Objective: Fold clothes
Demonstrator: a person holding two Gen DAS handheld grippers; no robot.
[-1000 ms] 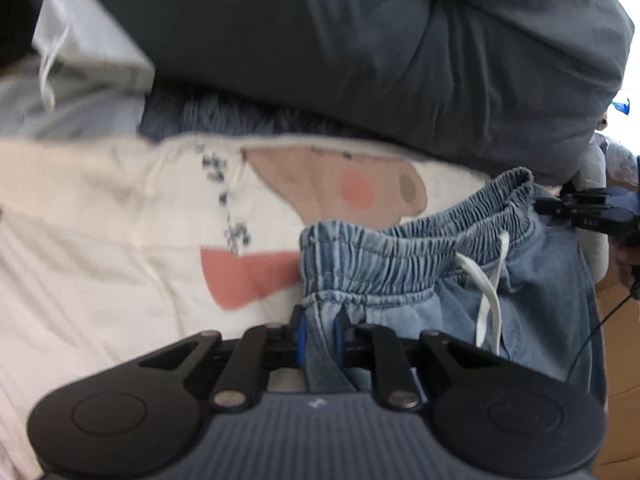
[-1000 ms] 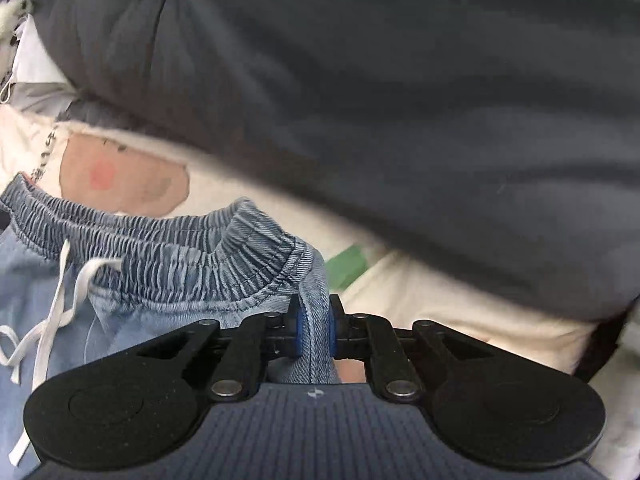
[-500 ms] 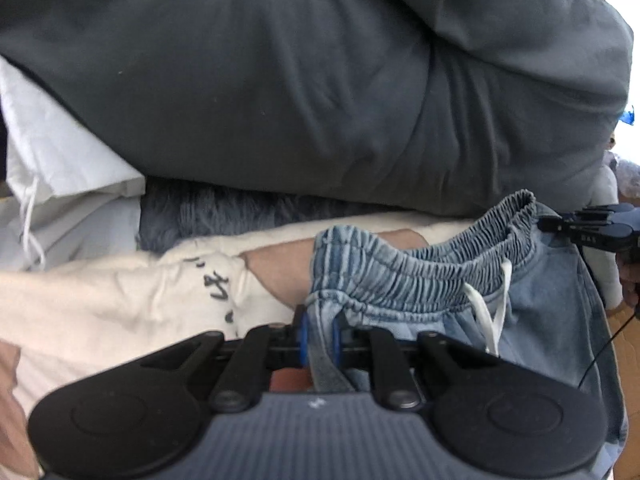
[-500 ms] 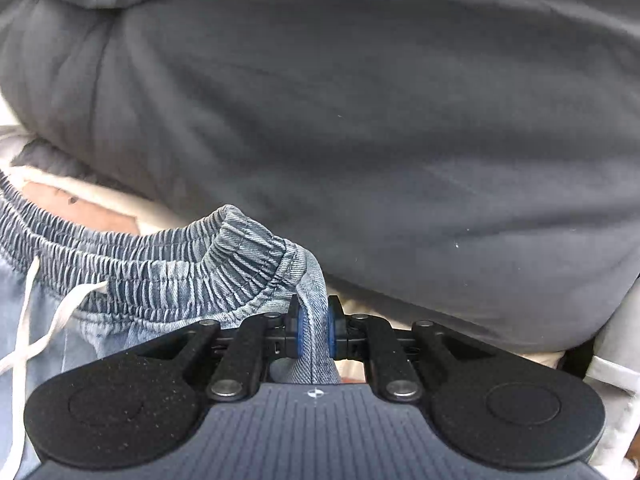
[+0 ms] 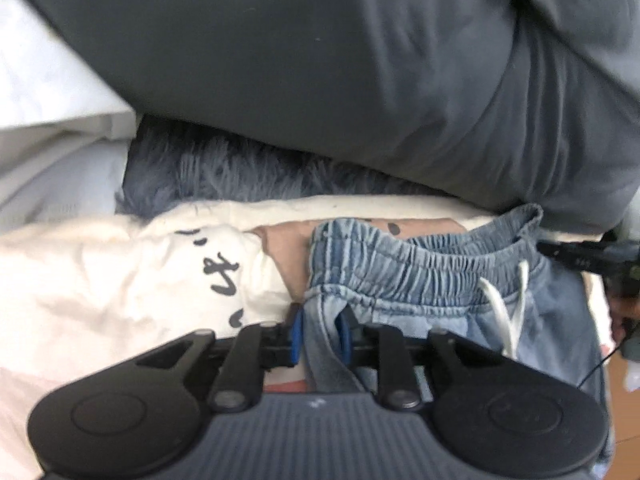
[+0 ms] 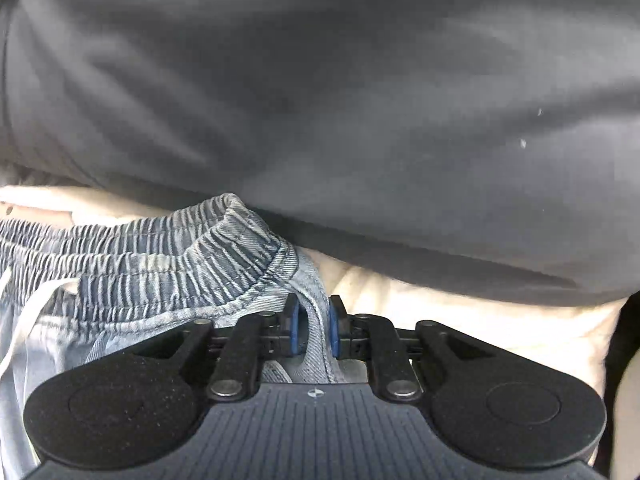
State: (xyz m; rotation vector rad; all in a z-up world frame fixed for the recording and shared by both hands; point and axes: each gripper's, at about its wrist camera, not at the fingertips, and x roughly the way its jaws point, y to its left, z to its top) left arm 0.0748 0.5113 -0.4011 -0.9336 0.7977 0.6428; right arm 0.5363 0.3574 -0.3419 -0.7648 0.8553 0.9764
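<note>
Fingers (image 5: 297, 336) of both grippers pinch denim shorts (image 5: 420, 276), waistband stretched left-right.

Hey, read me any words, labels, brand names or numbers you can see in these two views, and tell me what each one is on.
Dark script characters on the cream printed cloth: creased and blurred, not readable.
Small white mark on the left gripper body: too small to read.
Small round mark on the right gripper body: a symbol, no text.
Denim shorts, grey garment: no text visible.

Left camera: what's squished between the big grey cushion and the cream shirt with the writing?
A fluffy blue-grey fabric lies between the grey cushion and the cream shirt. It shows in the left wrist view only.
</note>
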